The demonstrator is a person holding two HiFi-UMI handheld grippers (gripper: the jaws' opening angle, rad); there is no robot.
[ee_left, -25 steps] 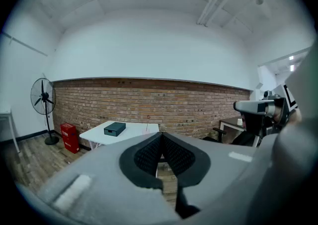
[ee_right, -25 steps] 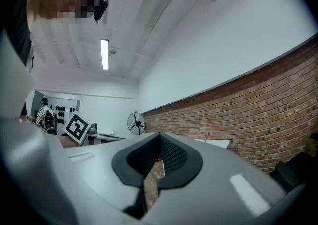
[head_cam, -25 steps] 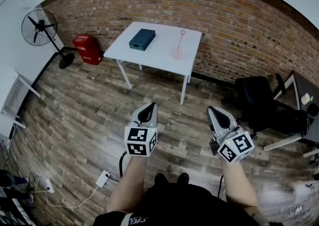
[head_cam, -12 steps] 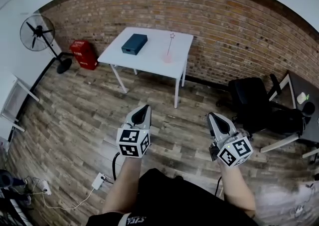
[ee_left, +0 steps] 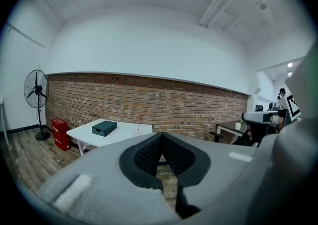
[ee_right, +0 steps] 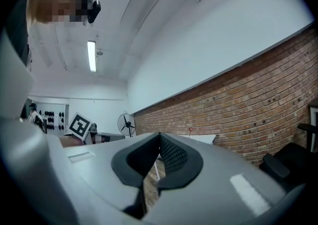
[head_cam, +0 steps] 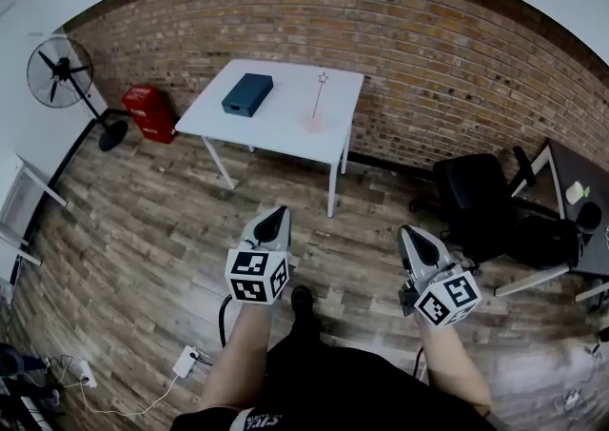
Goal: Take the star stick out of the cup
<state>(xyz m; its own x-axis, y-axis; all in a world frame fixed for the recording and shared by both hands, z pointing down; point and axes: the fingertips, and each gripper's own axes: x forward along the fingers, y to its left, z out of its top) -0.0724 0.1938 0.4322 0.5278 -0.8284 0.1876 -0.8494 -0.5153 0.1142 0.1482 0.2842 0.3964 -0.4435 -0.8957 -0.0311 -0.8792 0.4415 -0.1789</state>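
Head view: one star stick (head_cam: 320,98) is seen standing upright in one pink cup (head_cam: 314,122) on the single white table (head_cam: 285,129), where one dark teal box (head_cam: 247,94) is also laid. Two grippers are held well apart from that table, above the wooden floor (head_cam: 143,220). The jaws of the left gripper (head_cam: 279,214) and the right gripper (head_cam: 410,232) are pressed together with nothing between them, and a cube (head_cam: 257,275) patterned with black-and-white squares is carried on each.

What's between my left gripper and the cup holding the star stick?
From the left gripper there is only bare wood floor, then the near edge of the white table and its bare top up to the cup. The head view shows it.
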